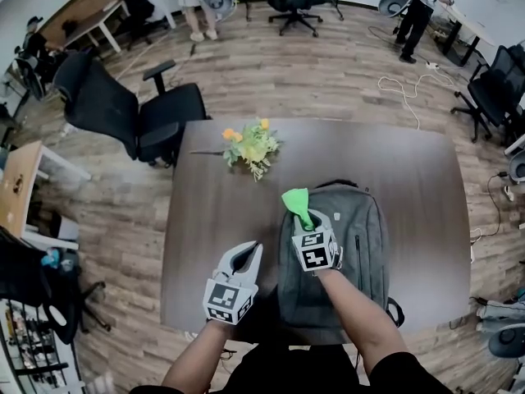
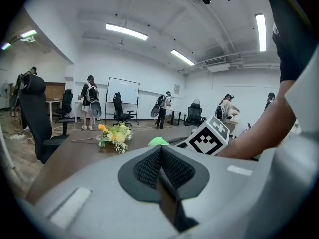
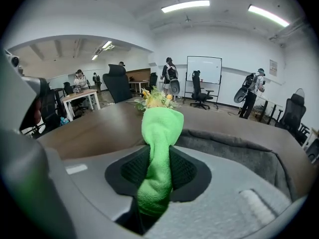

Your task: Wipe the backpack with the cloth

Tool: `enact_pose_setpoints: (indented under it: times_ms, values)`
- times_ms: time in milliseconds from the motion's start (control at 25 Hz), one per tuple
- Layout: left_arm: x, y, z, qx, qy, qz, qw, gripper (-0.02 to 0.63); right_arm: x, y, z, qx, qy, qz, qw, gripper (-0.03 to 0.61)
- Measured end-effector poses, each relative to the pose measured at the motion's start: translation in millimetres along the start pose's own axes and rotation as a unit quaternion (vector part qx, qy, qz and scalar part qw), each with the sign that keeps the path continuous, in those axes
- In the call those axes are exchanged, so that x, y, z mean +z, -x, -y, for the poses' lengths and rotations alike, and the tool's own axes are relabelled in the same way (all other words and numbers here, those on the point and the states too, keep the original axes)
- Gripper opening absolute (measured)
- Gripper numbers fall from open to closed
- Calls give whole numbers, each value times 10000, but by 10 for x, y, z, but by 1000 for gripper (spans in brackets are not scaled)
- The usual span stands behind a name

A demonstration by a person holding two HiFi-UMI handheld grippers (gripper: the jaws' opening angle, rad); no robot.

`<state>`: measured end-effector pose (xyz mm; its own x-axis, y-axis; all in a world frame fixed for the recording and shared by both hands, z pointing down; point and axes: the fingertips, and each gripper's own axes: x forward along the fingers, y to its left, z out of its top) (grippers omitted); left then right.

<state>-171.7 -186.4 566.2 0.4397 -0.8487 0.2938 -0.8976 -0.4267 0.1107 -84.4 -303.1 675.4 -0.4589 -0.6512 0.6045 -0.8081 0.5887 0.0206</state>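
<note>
A grey backpack lies flat on the dark wooden table, near its front edge; its fabric fills the right of the right gripper view. My right gripper hovers over the backpack's upper left part, shut on a bright green cloth that sticks out ahead of the jaws. My left gripper is to the left of the backpack, above the table, shut with nothing between its pads.
A bunch of yellow and orange flowers lies on the table beyond the backpack. Black office chairs stand at the table's far left. Several people stand at the back of the room. A cable runs over the floor.
</note>
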Motion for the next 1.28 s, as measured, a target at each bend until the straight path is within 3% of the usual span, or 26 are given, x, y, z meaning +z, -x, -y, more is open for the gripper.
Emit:
enact_pose_setpoints:
  times_ms: [720, 1280]
  values:
    - [180, -171, 237, -164, -140, 97, 9997, 17, -133, 59, 651, -783, -289, -288, 9961, 103]
    - [15, -290, 415, -353, -311, 3, 9989, 17, -322, 412, 1344, -1592, -249, -667, 9847, 102]
